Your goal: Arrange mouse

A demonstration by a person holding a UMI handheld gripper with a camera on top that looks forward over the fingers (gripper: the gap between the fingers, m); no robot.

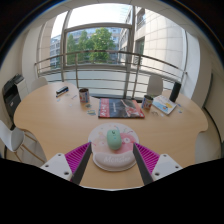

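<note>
Low in the frame the fingers (112, 160) stand wide apart, holding nothing. The mouse (114, 138), pale green, lies on a round pad (111, 152) on the surface (50, 120), centred just ahead of them, long axis pointing away.

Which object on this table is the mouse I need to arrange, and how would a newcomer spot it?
Start at the round wooden table before the big window. At its near edge, between the open gripper fingers, lies a round pale pink mouse pad. The small mint-green computer mouse sits on that pad, untouched by the fingers; it is the only green, rounded thing there, unlike the flat books and dark cups farther back.
</note>
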